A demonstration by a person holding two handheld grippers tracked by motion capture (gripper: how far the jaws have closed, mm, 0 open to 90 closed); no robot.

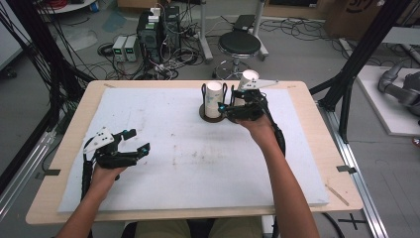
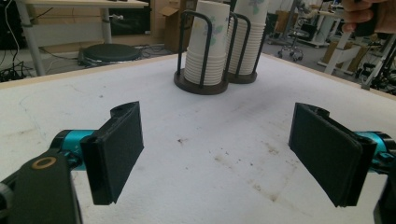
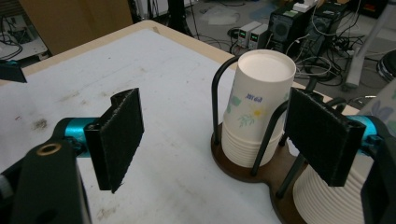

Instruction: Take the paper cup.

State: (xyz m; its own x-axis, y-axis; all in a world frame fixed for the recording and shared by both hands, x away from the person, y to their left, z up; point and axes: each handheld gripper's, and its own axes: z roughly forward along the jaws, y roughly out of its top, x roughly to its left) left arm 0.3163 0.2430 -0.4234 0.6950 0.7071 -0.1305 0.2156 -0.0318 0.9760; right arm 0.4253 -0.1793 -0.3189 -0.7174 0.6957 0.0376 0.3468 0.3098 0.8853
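Two stacks of paper cups sit upside down in a dark wire holder (image 1: 204, 115) at the far middle of the white pad (image 1: 188, 163). Left stack (image 1: 214, 99) stands upright; right stack (image 1: 246, 82) looks tilted away in the high view.

Handling, as a judgement: cups are light, thin-walled and crush easily, and nested ones tend to stick together. Best hold is probably across the side wall of the top cup, just below its closed base, with light squeeze only. Holder's wire loops flank each stack, so jaws need to come in between or above them.

Right gripper (image 1: 236, 110) is at the holder, just beside the stacks, forearm reaching forward across the pad. Its jaws are spread wide with nothing between the pads; in the right gripper view the left stack (image 3: 257, 107) sits ahead between the jaws, not touched.

Left gripper (image 1: 133, 144) is low over the near left of the pad, well apart from the holder, pointing toward mid-table. Jaws wide apart, empty.
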